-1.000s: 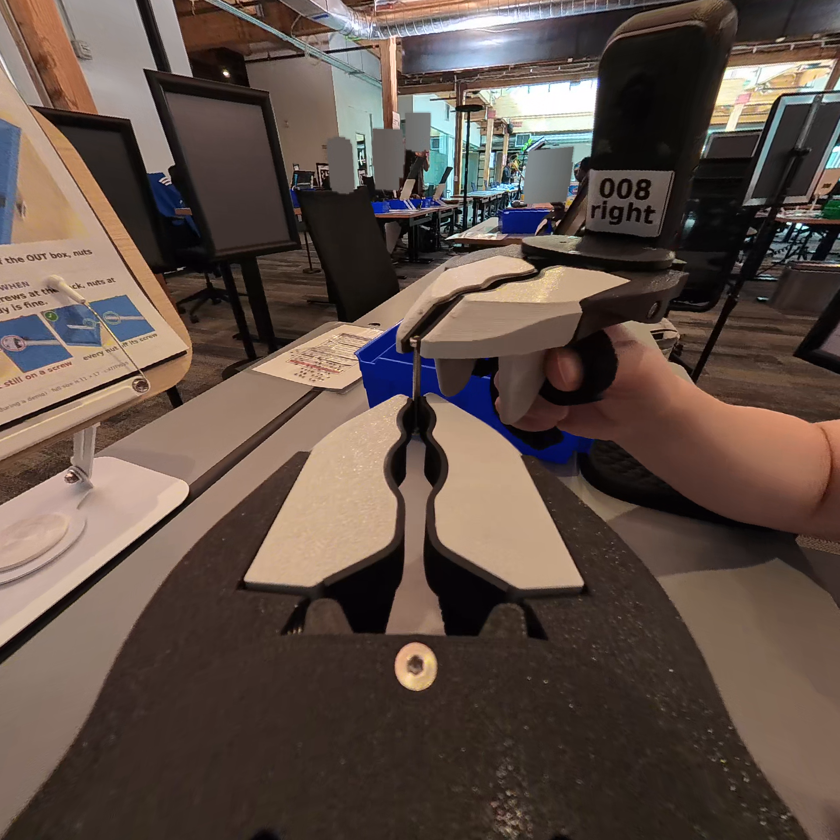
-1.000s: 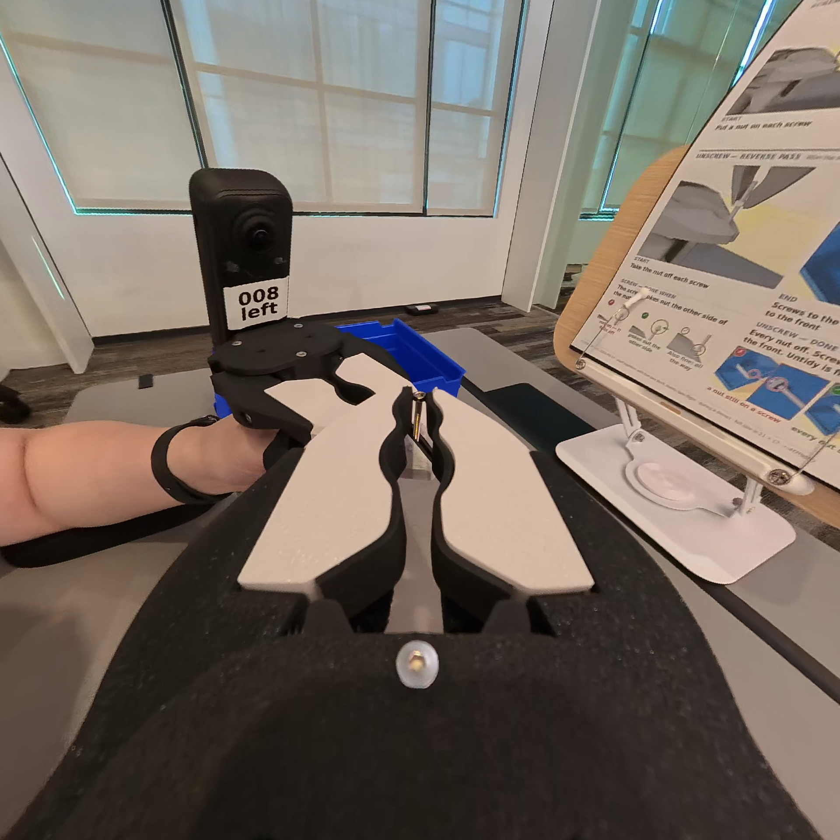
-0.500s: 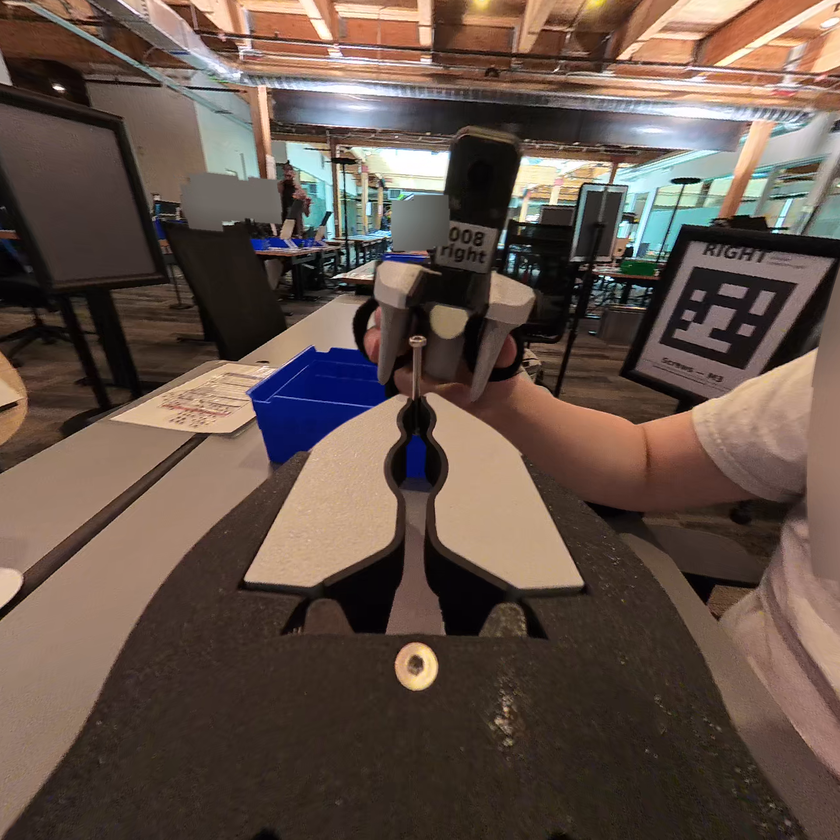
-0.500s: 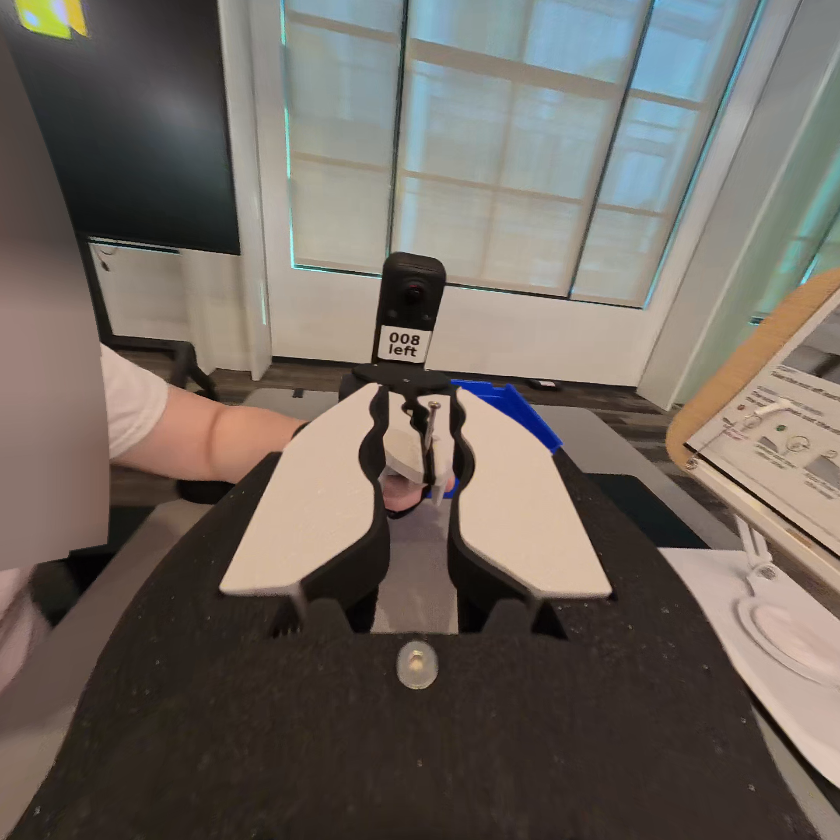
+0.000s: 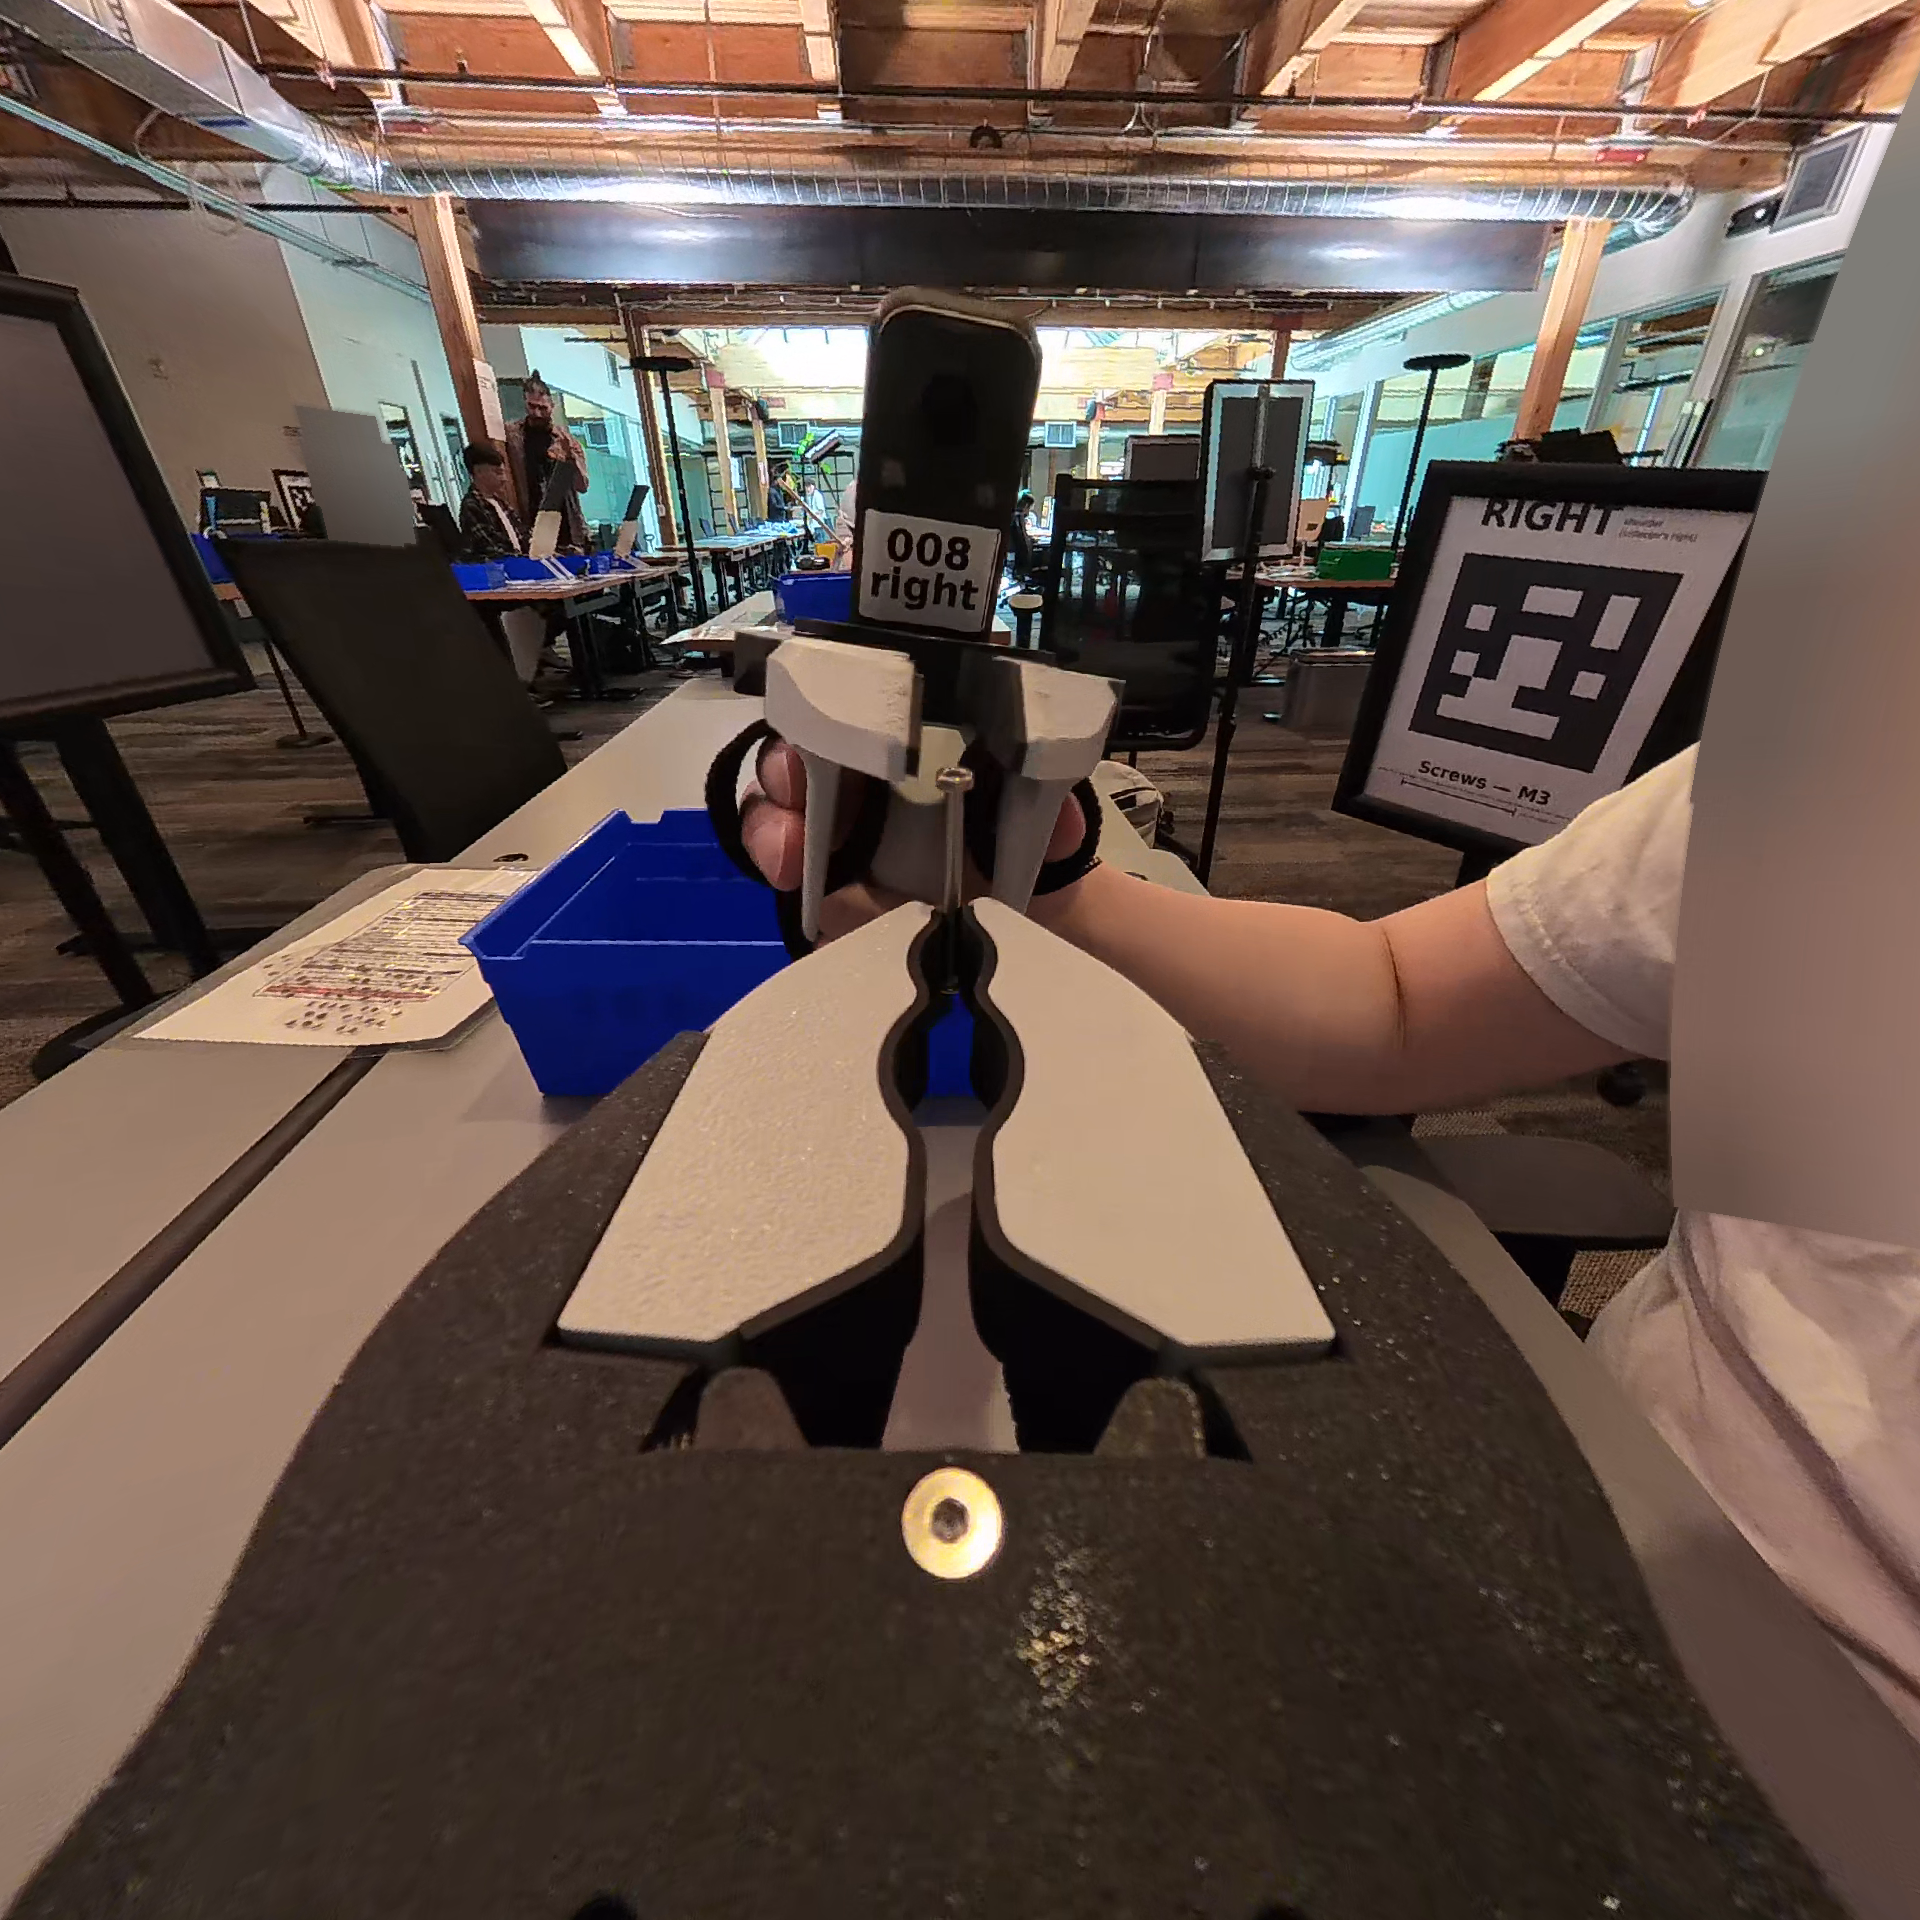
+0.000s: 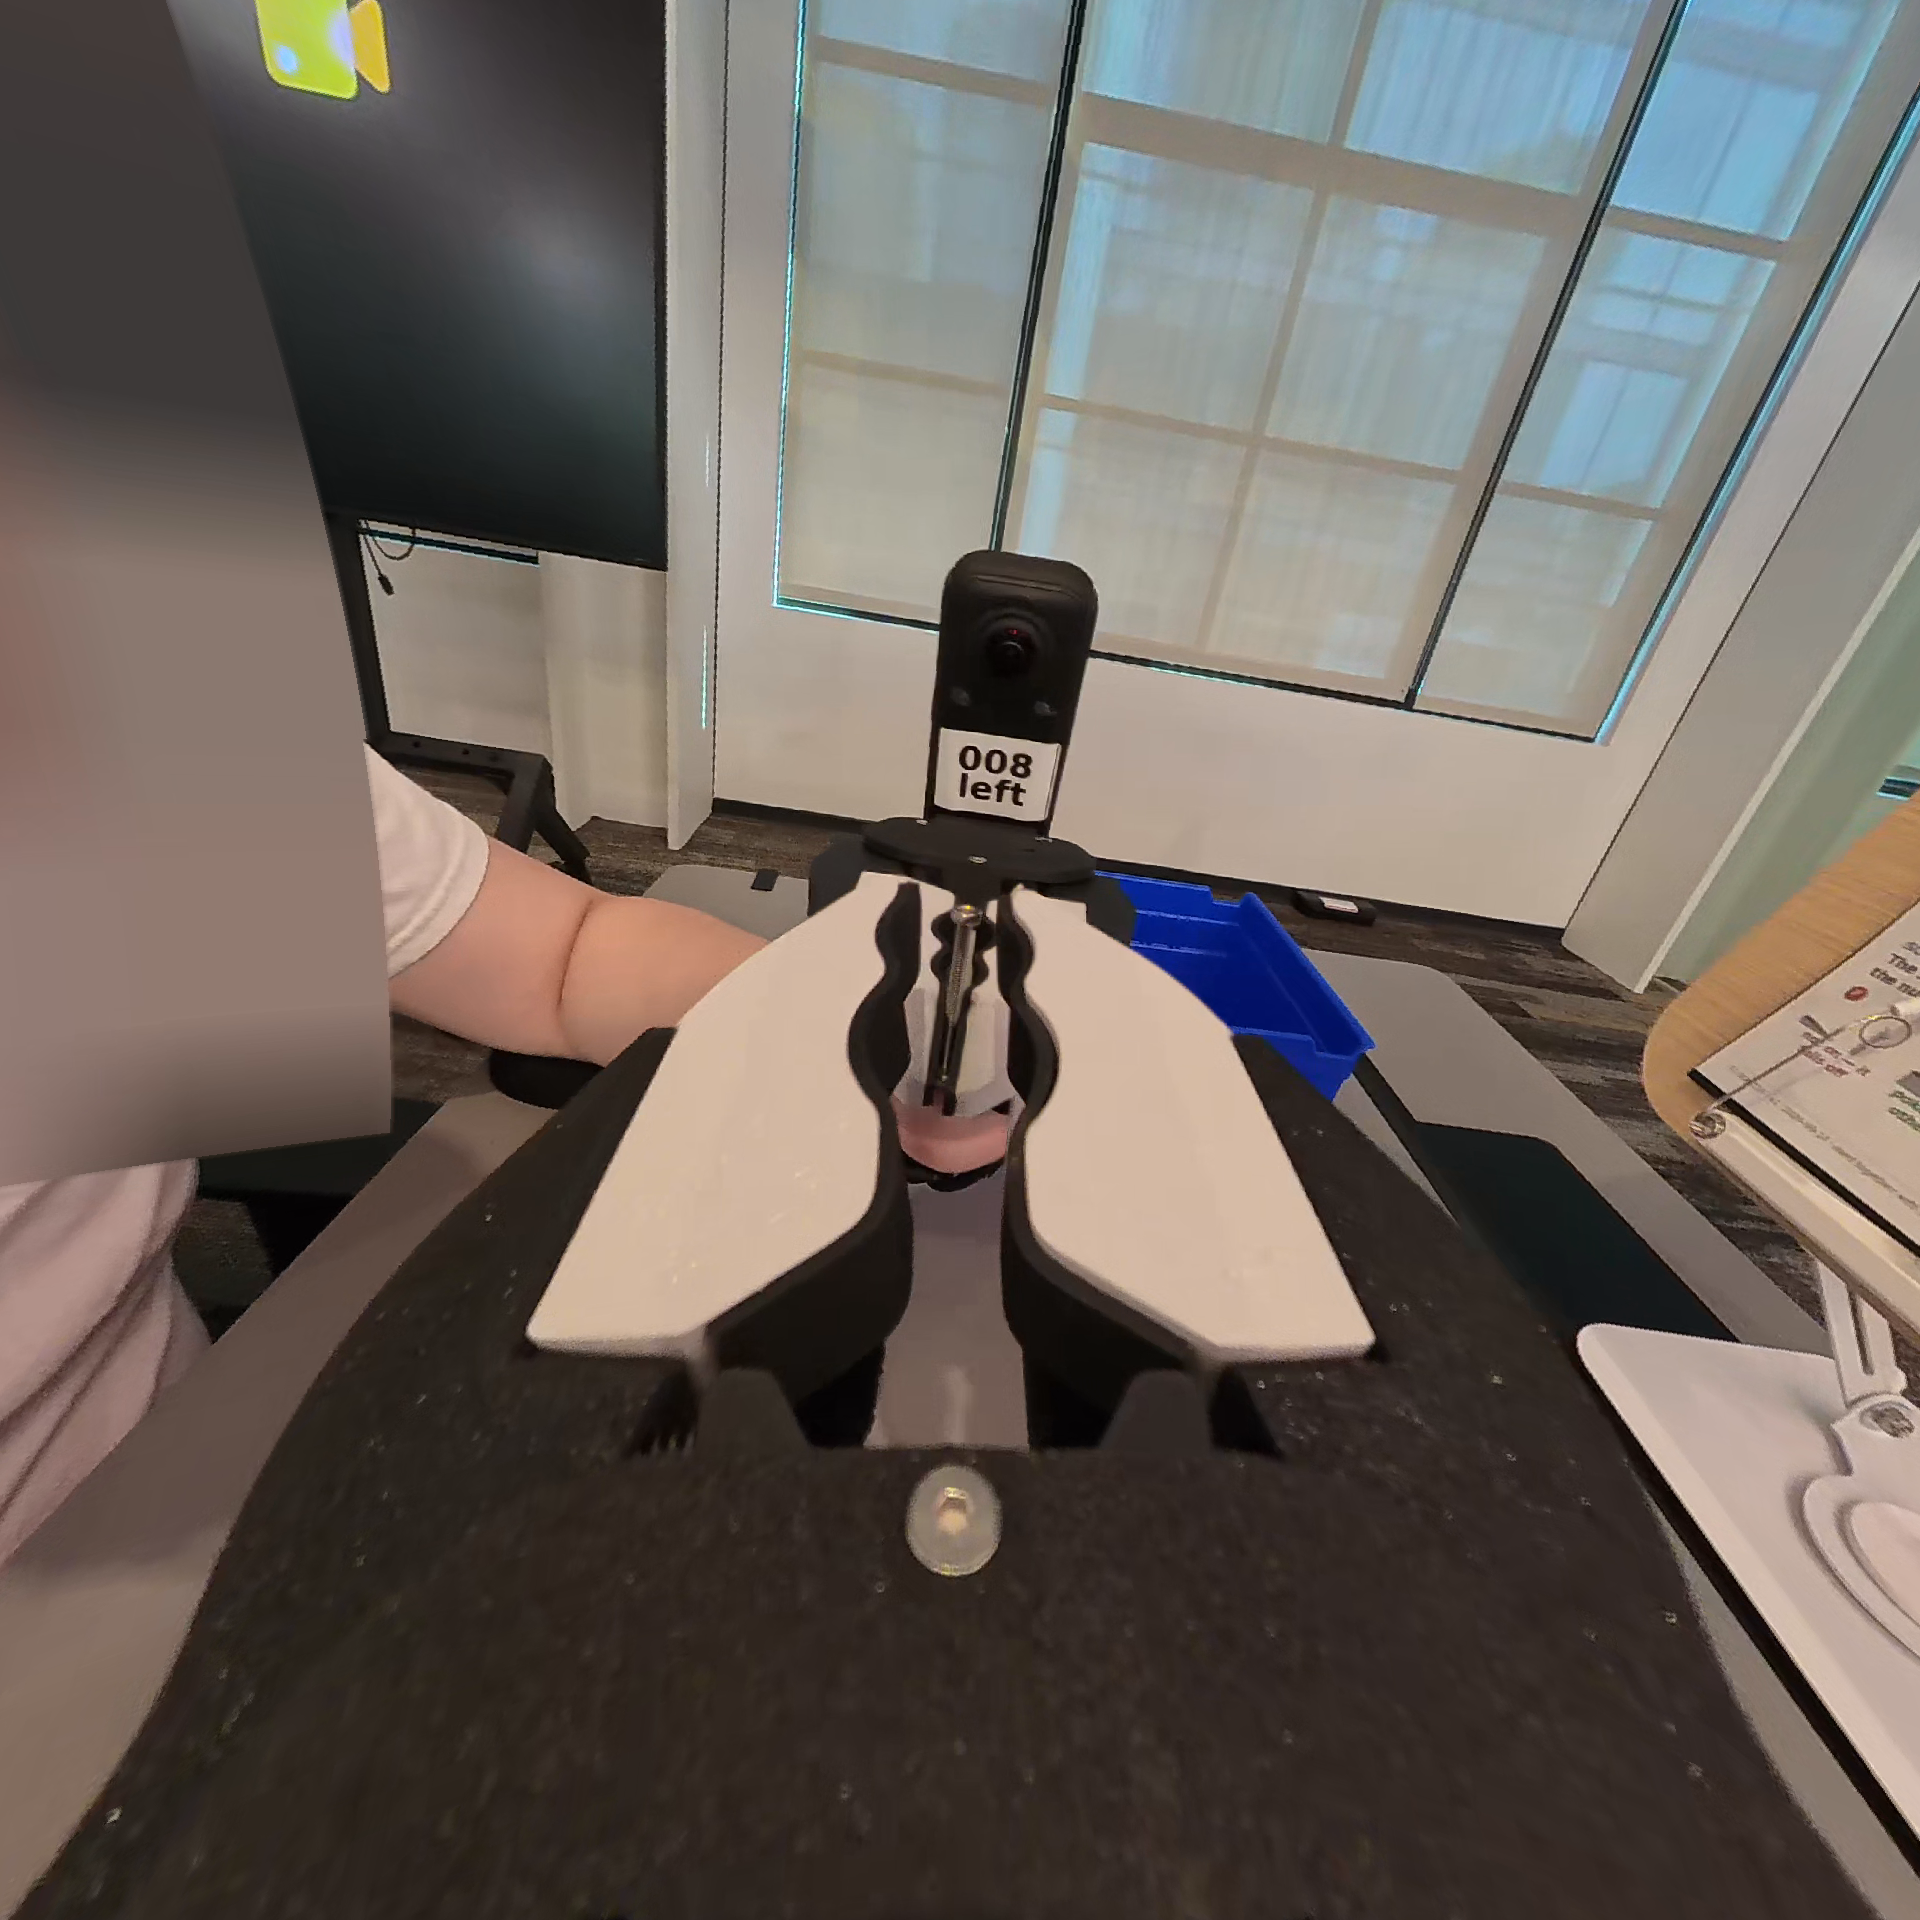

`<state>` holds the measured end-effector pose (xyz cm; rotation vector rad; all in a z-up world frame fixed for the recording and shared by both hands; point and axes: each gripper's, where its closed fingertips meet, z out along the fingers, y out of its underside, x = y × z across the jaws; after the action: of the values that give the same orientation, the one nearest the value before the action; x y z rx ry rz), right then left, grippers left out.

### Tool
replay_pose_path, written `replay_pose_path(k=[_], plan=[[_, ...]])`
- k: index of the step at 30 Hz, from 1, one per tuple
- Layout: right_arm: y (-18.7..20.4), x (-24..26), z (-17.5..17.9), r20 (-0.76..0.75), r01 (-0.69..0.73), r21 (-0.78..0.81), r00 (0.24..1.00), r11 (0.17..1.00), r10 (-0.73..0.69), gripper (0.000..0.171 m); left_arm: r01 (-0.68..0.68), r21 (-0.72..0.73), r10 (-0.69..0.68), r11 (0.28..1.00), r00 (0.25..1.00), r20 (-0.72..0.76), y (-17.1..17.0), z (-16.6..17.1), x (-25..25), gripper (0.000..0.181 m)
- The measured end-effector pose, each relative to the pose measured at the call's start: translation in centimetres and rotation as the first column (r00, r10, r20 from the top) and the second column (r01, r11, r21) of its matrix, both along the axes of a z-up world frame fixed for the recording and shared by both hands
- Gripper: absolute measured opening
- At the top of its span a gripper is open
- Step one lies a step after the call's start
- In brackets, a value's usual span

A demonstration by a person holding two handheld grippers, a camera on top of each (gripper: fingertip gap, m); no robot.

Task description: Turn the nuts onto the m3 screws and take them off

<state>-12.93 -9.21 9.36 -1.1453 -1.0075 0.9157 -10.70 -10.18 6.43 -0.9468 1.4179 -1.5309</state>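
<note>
The left gripper (image 5: 951,920), a black tool with two pale grey, wavy-edged fingers, has its jaws pressed together on the lower end of a thin silver M3 screw (image 5: 950,844). The screw stands upright, its round head on top, well above the grey table (image 5: 156,1195).

The right gripper (image 6: 956,920), of the same make, faces the left one head on. In the left wrist view its two fingers hang spread to either side of the screw, with the screw head between them. From its own camera the fingertips stand apart, the screw shaft showing in the gap. Whether either finger touches the screw cannot be told.

No nut can be made out on the shaft in either view, and none shows in the right gripper; at this scale a small nut could hide. Judging by that, this screw looks bare: either a nut has just come off or one is yet to go on. Which of the two passes is under way cannot be read from here.

A blue plastic bin (image 5: 623,951) sits on the table just behind and to the left of the screw; its contents are hidden. A printed instruction board on a white stand (image 6: 1829,1174) lies well to the screw's other side.
</note>
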Motion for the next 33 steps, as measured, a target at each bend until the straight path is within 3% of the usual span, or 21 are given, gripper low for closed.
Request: replay_pose_path(k=[11, 20, 33], plan=[[0.11, -0.02, -0.36, 0.018, -0.001, -0.010, 1.000, 1.000, 0.001, 0.006, -0.001, 0.003, 0.001, 1.000, 1.000, 0.000, -0.10, -0.01, 0.01, 0.001], [-0.02, 0.04, -0.06, 0.010, 0.001, 0.004, 1.000, 1.000, -0.001, 0.013, 0.003, 0.004, -0.003, 1.000, 1.000, -0.010, -0.21, -0.13, 0.11, 0.001], [-0.11, 0.07, -0.13, 0.019, 0.001, 0.015, 1.000, 1.000, -0.002, 0.006, 0.003, 0.004, -0.003, 1.000, 1.000, -0.014, -0.24, -0.18, 0.25, 0.001]])
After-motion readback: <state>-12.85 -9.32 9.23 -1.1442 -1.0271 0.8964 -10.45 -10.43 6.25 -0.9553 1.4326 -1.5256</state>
